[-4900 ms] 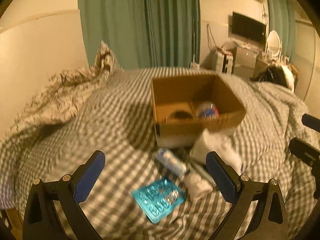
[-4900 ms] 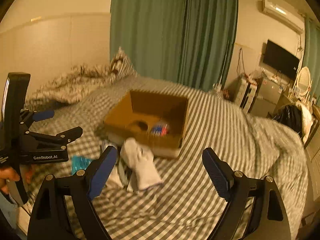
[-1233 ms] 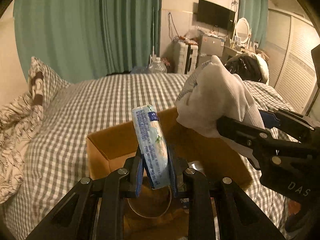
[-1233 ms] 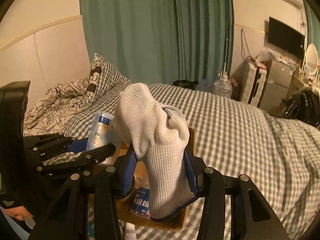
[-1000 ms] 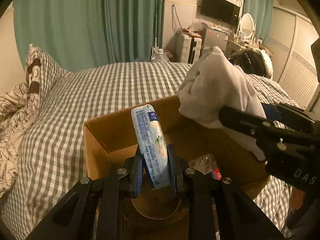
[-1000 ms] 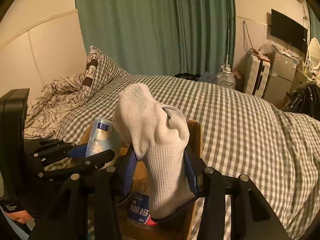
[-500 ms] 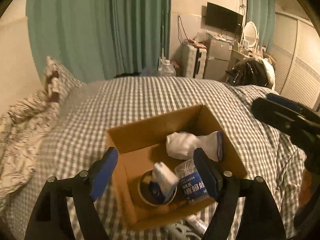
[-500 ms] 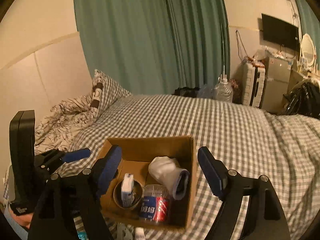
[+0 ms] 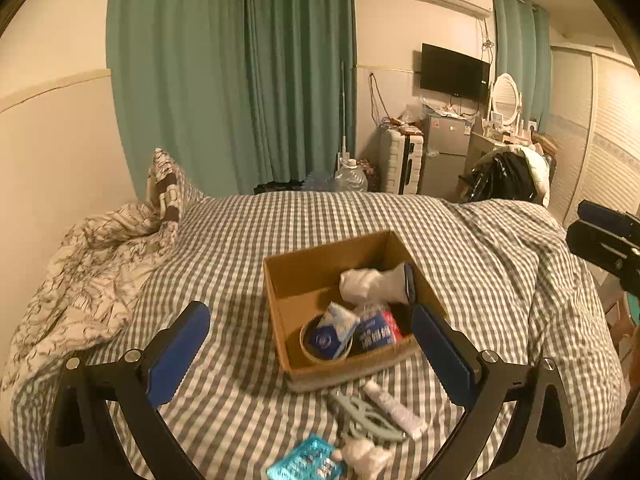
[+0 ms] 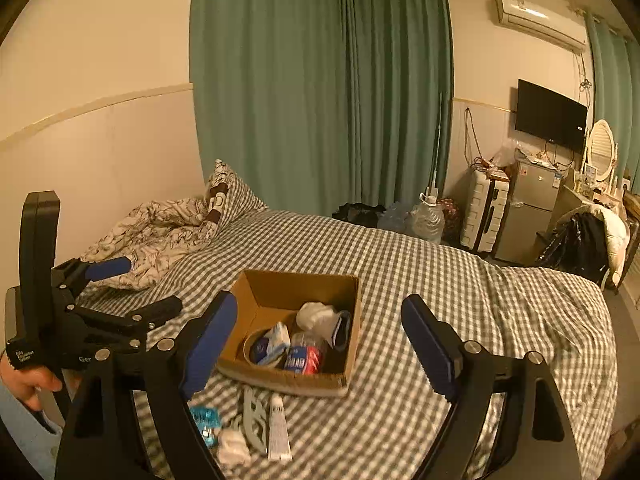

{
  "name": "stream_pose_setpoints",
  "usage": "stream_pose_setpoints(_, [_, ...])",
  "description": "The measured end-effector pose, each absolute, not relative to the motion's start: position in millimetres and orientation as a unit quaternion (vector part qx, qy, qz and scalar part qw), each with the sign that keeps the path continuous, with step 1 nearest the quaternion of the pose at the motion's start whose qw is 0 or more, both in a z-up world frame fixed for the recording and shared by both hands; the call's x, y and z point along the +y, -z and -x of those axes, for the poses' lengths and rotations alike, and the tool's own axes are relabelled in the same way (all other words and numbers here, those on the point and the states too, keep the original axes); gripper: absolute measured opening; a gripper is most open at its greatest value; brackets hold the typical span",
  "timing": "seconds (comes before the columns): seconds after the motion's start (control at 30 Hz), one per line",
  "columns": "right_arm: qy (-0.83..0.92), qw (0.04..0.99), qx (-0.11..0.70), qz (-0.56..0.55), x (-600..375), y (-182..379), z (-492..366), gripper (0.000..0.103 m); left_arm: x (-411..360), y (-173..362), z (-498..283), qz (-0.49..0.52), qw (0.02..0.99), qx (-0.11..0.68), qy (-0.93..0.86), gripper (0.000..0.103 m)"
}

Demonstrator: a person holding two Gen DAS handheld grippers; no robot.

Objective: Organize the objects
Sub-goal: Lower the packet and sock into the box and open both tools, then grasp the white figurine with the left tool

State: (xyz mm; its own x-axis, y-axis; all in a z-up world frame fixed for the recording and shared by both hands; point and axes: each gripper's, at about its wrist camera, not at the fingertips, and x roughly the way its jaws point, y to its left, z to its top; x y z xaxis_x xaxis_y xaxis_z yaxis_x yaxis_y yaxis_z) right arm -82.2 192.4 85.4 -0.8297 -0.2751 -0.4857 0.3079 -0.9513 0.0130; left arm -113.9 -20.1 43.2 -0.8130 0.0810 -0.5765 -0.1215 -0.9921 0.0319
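the left gripper (image 9: 310,354) is released, its blue-padded jaws spread wide with nothing between them, raised above the near part of the bed (image 9: 248,240). the right gripper (image 10: 318,344) is likewise released and empty, jaws wide apart, also held above the bed's near edge; in its view the left gripper shows at the left, gripped by a hand (image 10: 28,380).

a cardboard box (image 9: 280,304) sits open on the checked bedcover toward the near edge of the bed. inside it, a white glove (image 9: 368,282) with a dark blue cuff lies against the far right wall. in the near left corner of the box stands a round tape roll (image 9: 306,346), and a blue-and-white packet (image 9: 334,326) leans into it. just beside that, in the near right part of the box, lies a clear round container with a red and blue label (image 9: 378,330).

on the bedcover just outside the box's near wall lie four loose things close together: a pale grey-green plastic clip (image 9: 366,416), a small white tube (image 9: 394,406) beside it on the right, a teal blister pack (image 9: 306,462) nearest the bed's edge, and a crumpled white wad (image 9: 366,456) touching the blister pack's right side.

a floral quilt (image 9: 92,276) is heaped along the left edge of the bed by the wall.
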Motion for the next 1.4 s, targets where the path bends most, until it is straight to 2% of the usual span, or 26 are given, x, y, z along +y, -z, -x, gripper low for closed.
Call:
stream_pose_setpoints(0.2, [0.952, 0.149, 0.048, -0.263, 202.1, -56.1, 47.7, 0.085, -16.4, -3.1, 81.3, 0.313, 0.033, 0.033, -0.949, 0.103])
stream_pose_setpoints(0.37, [0.948, 0.139, 0.064, -0.279, 203.1, -7.8, 34.9, 0.085, -6.5, 47.3, 71.7, 0.338, 0.015, 0.046, -0.940, 0.103])
stream_pose_setpoints(0.63, [0.934, 0.137, 0.046, -0.326, 201.5, 75.2, 46.9, 0.085, 21.2, 138.5, 76.6, 0.416, 0.027, 0.049, -0.908, 0.103])
stream_pose_setpoints(0.83, [0.918, 0.127, 0.037, -0.374, 209.3, 122.9, 58.6, 0.085, 40.5, 182.9, 81.7, 0.443, 0.036, 0.066, -0.893, 0.103])
stream_pose_setpoints(0.9, [0.915, 0.123, 0.034, -0.382, 212.4, 129.3, 60.2, 0.085, 43.0, 191.5, 85.2, 0.448, 0.037, 0.073, -0.890, 0.098])
stream_pose_setpoints(0.97, [0.914, 0.122, 0.028, -0.386, 214.9, 133.2, 61.3, 0.085, 42.8, 196.7, 86.7, 0.454, 0.048, 0.070, -0.887, 0.075])
stream_pose_setpoints(1.0, [0.914, 0.122, 0.027, -0.387, 215.4, 133.8, 61.7, 0.085, 42.5, 197.2, 86.4, 0.456, 0.054, 0.067, -0.886, 0.073])
stream_pose_setpoints(1.03, [0.913, 0.120, 0.027, -0.388, 215.5, 133.5, 62.1, 0.085, 41.3, 196.6, 84.7, 0.457, 0.064, 0.060, -0.885, 0.062])
stream_pose_setpoints(1.3, [0.911, 0.118, 0.035, -0.393, 207.6, 134.5, 61.1, 0.085, 35.0, 162.0, 66.0, 0.441, 0.103, 0.048, -0.890, 0.059])
stream_pose_setpoints(1.33, [0.911, 0.120, 0.035, -0.393, 207.0, 133.3, 61.4, 0.085, 32.5, 151.8, 63.3, 0.429, 0.105, 0.050, -0.896, 0.052])
stream_pose_setpoints(1.4, [0.910, 0.126, 0.029, -0.393, 204.8, 130.1, 63.8, 0.085, 27.4, 137.5, 62.0, 0.414, 0.106, 0.053, -0.902, 0.054])
